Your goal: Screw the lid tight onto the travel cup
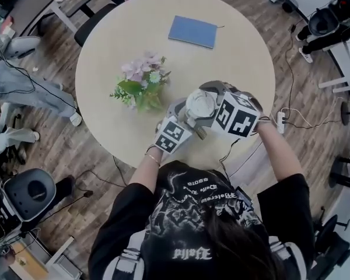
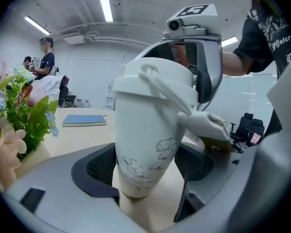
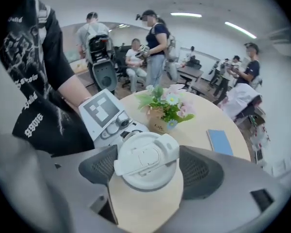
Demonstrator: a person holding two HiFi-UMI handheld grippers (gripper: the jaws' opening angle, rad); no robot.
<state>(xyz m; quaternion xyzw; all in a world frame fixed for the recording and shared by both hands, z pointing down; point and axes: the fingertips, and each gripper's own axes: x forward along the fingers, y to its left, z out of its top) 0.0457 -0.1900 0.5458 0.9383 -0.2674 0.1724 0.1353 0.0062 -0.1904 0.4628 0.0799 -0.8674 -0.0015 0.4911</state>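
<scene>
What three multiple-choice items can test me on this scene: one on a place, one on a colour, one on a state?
1. Where does the book lie? A. On the floor. B. On the table, beyond the flowers. C. On a chair.
2. What colour is the cup? A. White. B. Red. C. Black.
3. How do the left gripper's jaws stand? A. Open, empty. B. Shut on the flowers. C. Shut on the cup.
1 B: the head view shows it there. 2 A: the left gripper view shows white. 3 C: both pads press its body.
</scene>
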